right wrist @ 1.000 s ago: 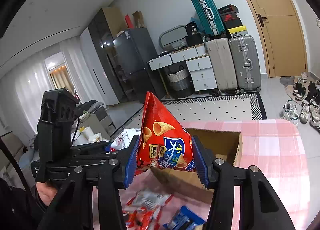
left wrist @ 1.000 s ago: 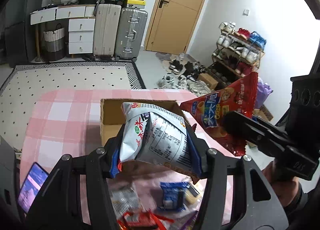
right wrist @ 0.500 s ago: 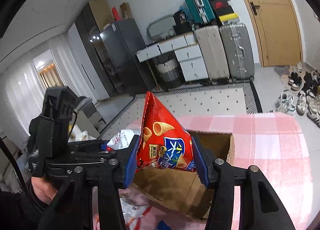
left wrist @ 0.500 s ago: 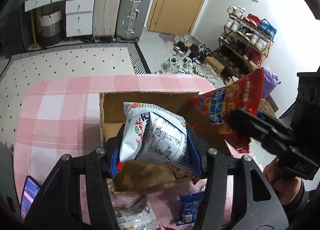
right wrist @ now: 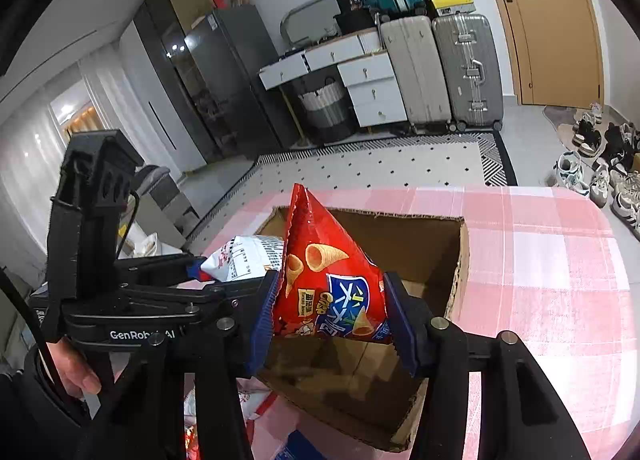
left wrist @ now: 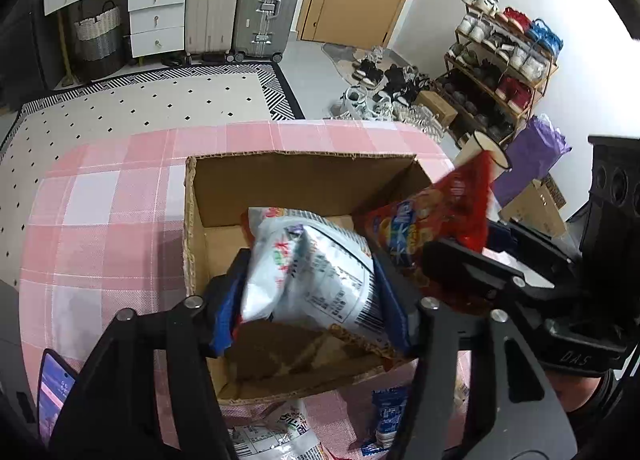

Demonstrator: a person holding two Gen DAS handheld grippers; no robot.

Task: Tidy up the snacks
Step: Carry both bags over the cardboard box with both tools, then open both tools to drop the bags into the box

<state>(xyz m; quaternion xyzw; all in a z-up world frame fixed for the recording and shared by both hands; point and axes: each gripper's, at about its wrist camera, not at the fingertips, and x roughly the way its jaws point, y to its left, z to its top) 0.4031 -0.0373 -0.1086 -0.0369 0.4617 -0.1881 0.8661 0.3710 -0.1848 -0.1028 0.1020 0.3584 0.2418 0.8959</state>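
Snacks over an open cardboard box [left wrist: 280,184] on a pink checked tablecloth [left wrist: 100,220]. At far left of the left wrist view, a phone [left wrist: 56,388] lying at the cloth's near edge. Next along, left gripper [left wrist: 310,300] with jaws easing apart, blue pads still against both sides of a white and silver snack bag [left wrist: 312,272], bag hanging above the box interior. Below the box's near wall, a white packet [left wrist: 276,436] and a blue packet [left wrist: 386,416] flat on the cloth. Further right, right gripper [right wrist: 330,314] likewise opening, pads on either side of a red bag of cone crisps [right wrist: 324,280], pointed end up, lower part over the box's near corner. Whether the pads there still press, cannot tell. Suitcases [left wrist: 244,0] and a shoe rack [left wrist: 504,72] behind.
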